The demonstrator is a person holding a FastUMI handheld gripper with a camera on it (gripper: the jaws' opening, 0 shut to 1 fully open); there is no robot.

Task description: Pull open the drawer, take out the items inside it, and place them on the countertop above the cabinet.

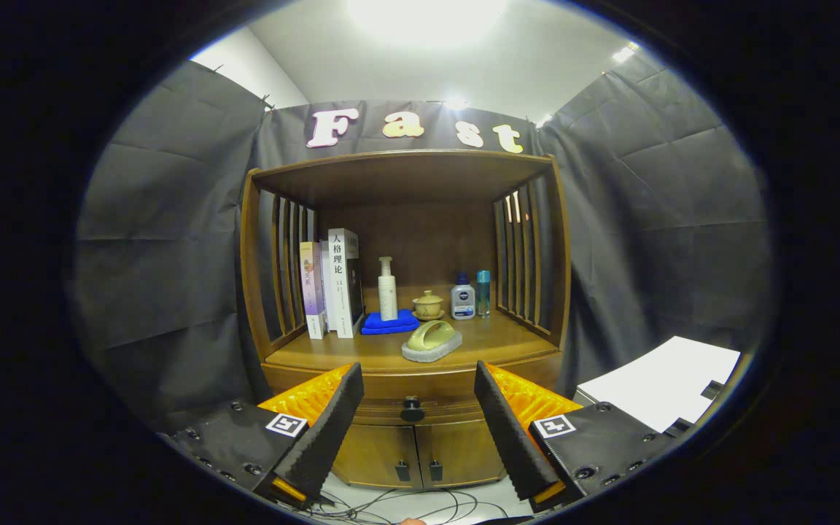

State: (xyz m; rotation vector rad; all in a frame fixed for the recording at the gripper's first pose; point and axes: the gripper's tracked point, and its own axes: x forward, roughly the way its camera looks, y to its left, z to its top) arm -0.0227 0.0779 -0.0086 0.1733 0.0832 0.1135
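Gripper: I have the gripper (418, 390) held wide apart, nothing between its two fingers (329, 430); the black ribbed pads face each other across an empty gap.
Floor: below the fingers I see dark cables (391, 503) lying on a pale floor.
Cabinet doors: between the fingers, lower down, two wooden doors (420, 452) stand closed, each with a small dark pull.
Drawer: the drawer (413, 410) sits shut, just above the doors; its round dark knob (412, 410) is between my fingertips and beyond them, apart from both.
Drawer contents: I cannot tell what lies inside, the front is closed.
Countertop: the wooden countertop (496, 339) lies above the drawer, beyond the fingers.
On the countertop, front: a yellow-green curved thing on a grey pad (432, 341).
On the countertop, behind: a blue folded cloth (389, 323) with a white pump bottle (387, 289) standing on it; a small lidded cup (428, 304); a white bottle with blue cap (462, 297); a slim teal bottle (483, 292).
Left side: upright books (332, 284) against the slatted wall.
Off to the right: a white sheet (664, 386) on a surface, near the right finger.
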